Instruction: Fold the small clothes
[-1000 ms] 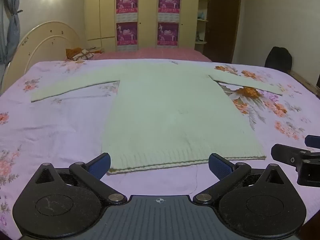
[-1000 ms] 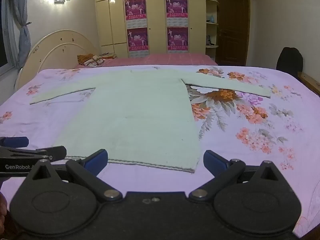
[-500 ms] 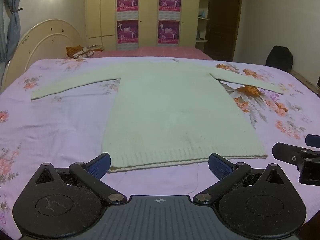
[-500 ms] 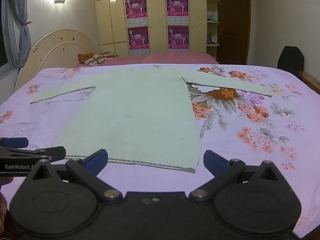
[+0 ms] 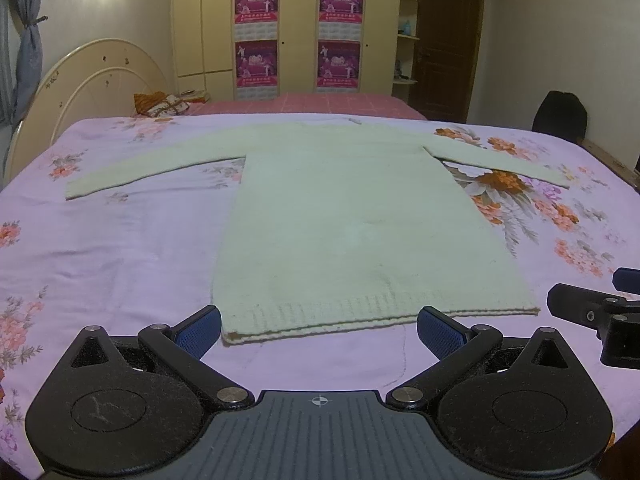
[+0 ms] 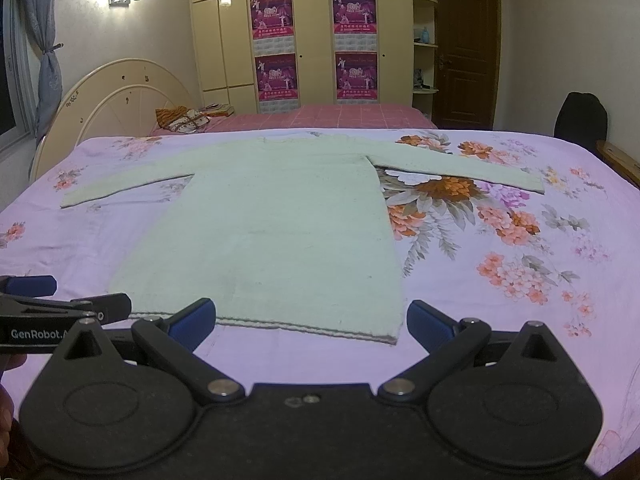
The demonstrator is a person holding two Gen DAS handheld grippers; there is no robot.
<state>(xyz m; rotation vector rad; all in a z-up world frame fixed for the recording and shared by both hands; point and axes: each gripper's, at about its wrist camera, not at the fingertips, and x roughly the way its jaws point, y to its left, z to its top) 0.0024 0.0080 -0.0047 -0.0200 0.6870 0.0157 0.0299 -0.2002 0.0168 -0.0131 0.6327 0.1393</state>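
Observation:
A pale green knitted sweater (image 5: 352, 224) lies flat on the bed, both sleeves spread out sideways, ribbed hem nearest me. It also shows in the right wrist view (image 6: 276, 232). My left gripper (image 5: 320, 326) is open and empty, hovering just short of the hem's left part. My right gripper (image 6: 310, 322) is open and empty, just short of the hem's right corner. Each gripper shows at the edge of the other's view: the right one (image 5: 592, 312) and the left one (image 6: 60, 308).
The bed has a lilac floral sheet (image 5: 100, 248). A cream headboard (image 5: 84, 92) stands at the left. A second bed with a pink cover (image 5: 320, 102) lies behind, with wardrobes and a door beyond. A dark chair (image 5: 560, 116) stands at the right.
Both grippers have lifted slightly and tilted, so the sweater sits a little lower in view. The sweater has not moved. Both grippers stay open.

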